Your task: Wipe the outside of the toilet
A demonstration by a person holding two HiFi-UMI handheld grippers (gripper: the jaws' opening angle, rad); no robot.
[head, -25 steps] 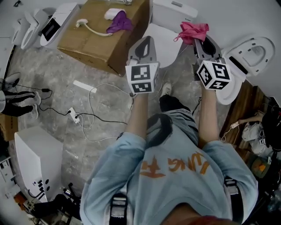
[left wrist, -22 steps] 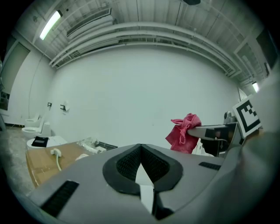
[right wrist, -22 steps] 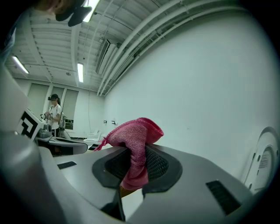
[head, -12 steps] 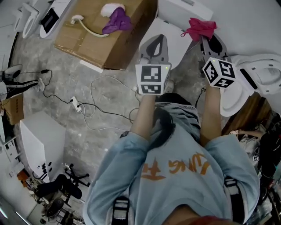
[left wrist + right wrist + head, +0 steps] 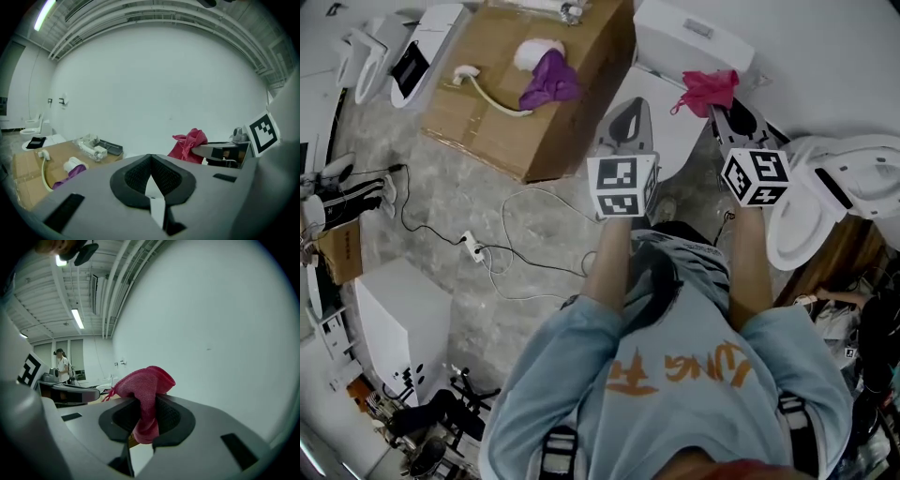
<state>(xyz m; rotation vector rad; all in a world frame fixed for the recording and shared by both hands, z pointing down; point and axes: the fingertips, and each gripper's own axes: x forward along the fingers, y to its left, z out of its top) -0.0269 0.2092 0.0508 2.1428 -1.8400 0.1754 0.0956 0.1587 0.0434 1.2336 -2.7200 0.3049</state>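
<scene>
The white toilet (image 5: 661, 103) stands against the wall with its lid down and its tank (image 5: 689, 33) behind. My right gripper (image 5: 722, 105) hovers over the toilet's right side, shut on a pink cloth (image 5: 710, 86). In the right gripper view the pink cloth (image 5: 143, 390) bunches up out of the closed jaws of my right gripper (image 5: 145, 418). My left gripper (image 5: 625, 120) is held over the lid's front, shut with nothing in it. In the left gripper view the pads of my left gripper (image 5: 151, 164) meet, and the pink cloth (image 5: 190, 144) shows to the right.
A cardboard box (image 5: 525, 103) left of the toilet carries a purple cloth (image 5: 548, 82) and a white hose (image 5: 487, 89). A second toilet (image 5: 825, 187) lies at the right. Cables and a power strip (image 5: 469, 246) trail on the floor. A white cabinet (image 5: 394, 328) stands at lower left.
The head view has shifted and turned slightly. Both grippers stay raised over the toilet, the right one still clamped on the pink cloth.
</scene>
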